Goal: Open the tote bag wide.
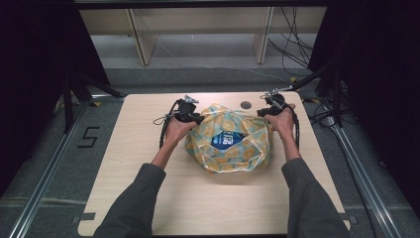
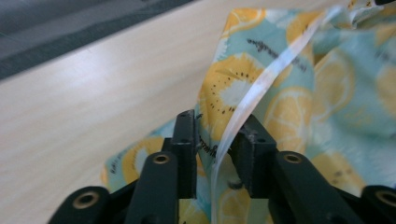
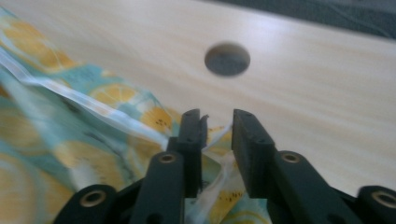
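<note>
A crumpled bag printed with orange slices on pale green lies in the middle of the wooden table. Something blue with white print shows through its top. My left gripper sits at the bag's left upper edge. In the left gripper view its jaws stand apart, and the bag's white rim runs loosely through the gap. My right gripper is at the bag's right upper edge. Its jaws also stand apart, with a bit of the bag's rim lying low between them, not pinched.
A round dark hole is set in the table just behind the bag, also seen as the hole ahead of the right jaws. Metal rails run along both sides of the table. Wooden shelving and cables lie beyond.
</note>
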The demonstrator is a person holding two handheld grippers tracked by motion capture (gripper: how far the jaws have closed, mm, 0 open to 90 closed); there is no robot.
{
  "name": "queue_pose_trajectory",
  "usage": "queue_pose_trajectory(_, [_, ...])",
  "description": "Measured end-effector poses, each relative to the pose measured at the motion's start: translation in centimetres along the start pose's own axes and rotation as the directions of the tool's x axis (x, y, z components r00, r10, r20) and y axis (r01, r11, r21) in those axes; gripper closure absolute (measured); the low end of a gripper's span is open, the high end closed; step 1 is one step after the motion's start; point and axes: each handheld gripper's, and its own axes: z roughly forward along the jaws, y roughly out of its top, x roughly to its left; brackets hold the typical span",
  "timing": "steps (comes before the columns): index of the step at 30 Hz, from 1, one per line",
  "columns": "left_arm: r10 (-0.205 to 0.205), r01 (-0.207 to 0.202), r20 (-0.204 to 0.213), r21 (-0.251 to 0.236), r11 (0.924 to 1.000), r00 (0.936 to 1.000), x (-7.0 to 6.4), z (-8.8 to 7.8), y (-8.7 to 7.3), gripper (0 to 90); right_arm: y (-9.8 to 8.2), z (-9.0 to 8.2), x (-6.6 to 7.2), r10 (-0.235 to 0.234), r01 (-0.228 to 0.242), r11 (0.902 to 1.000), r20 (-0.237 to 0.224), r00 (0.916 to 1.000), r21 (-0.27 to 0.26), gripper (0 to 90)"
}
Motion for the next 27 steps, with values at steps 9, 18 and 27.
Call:
queue_pose_trajectory(9, [0.033, -0.031, 0.026, -0.071, 0.9970, 0.9991, -2.1, -4.2, 3.5, 54.0, 2.1, -6.2, 1.4, -0.007, -0.008, 0.9957, -0.161, 0.9869, -0.093, 60.4])
queue_pose_trajectory(18, [0.140, -0.143, 0.085, 0.033, 0.9892, 0.9866, -5.5, -4.0, 3.0, 55.1, 0.7, -6.8, 6.5, -0.226, 0.218, 0.9742, -0.257, 0.9398, -0.060, 59.6])
queue_pose_trajectory(27, [0.130, -0.145, 0.077, 0.224, 0.9637, 0.9884, -6.9, 0.2, 0.2, 31.4, -1.6, -3.4, 9.0, -0.301, 0.332, 0.9362, -0.224, 0.9269, 0.115, 53.4])
